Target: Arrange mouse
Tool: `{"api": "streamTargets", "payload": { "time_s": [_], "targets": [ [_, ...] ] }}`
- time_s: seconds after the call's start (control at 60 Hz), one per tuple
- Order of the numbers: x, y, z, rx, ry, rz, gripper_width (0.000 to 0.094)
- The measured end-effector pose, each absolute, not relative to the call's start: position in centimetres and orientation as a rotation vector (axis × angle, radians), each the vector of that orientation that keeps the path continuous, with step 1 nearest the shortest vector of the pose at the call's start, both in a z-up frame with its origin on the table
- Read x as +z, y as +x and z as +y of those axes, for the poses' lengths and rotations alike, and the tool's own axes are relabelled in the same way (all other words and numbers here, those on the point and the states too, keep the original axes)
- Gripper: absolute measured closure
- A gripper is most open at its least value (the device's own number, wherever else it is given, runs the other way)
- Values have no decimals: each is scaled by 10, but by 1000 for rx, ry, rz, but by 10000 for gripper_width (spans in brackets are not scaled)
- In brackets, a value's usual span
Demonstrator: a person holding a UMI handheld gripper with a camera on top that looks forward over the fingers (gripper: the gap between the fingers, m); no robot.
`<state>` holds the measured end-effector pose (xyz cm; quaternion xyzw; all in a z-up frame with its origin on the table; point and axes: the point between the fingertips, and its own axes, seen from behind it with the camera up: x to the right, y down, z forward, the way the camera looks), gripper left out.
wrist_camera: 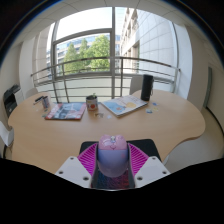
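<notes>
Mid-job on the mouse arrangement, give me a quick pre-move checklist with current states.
1. Mouse sits between the fingers: ok.
2. Gripper pads pressing both sides of the mouse: cannot tell.
3. Dark mouse pad under the mouse and fingers: ok.
4. Table bare just ahead of the pad: ok.
5. Cup, magazines and black speaker lie well beyond the fingers: ok.
</notes>
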<state>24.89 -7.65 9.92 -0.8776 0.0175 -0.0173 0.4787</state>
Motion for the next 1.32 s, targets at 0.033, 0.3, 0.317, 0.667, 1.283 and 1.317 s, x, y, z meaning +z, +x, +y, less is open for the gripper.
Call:
{"api": "streamTargets", "payload": {
  "time_s": [0.033, 0.3, 0.317, 0.667, 1.283, 1.317],
  "targets": [
    [71, 260, -78, -49, -2193, 35, 518],
    [-10, 288, -85, -34, -2299, 32, 342],
    [-9, 289, -85, -40, -2297, 36, 307],
    [94, 269, -156, -114, -2188, 46, 85],
    [178, 234, -333, -200, -2128, 40, 88],
    [176, 234, -328, -201, -2126, 39, 88]
  ]
}}
